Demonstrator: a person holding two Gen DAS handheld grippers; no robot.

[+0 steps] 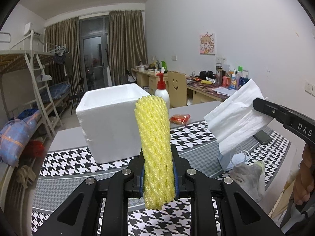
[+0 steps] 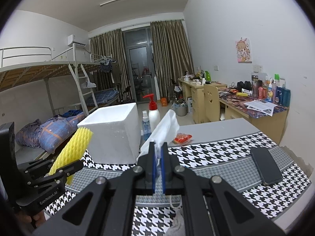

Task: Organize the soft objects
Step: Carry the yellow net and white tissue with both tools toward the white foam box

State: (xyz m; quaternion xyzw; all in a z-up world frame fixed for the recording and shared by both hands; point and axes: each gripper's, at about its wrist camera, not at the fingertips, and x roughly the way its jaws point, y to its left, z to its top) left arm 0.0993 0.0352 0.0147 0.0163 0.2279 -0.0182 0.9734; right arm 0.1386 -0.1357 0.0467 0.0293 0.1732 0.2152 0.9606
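Observation:
My left gripper is shut on a yellow foam net sleeve, holding it upright above the table. The right wrist view shows that gripper and the sleeve at the left. My right gripper is shut on a white face mask, which sticks up and forward from the blue pads. In the left wrist view the mask hangs from the right gripper at the right. An open white styrofoam box stands on the table behind both grippers.
The table wears a houndstooth cloth. A grey sock lies near the front, a dark phone to the right, a red packet behind. A pump bottle and a spray bottle stand beside the box.

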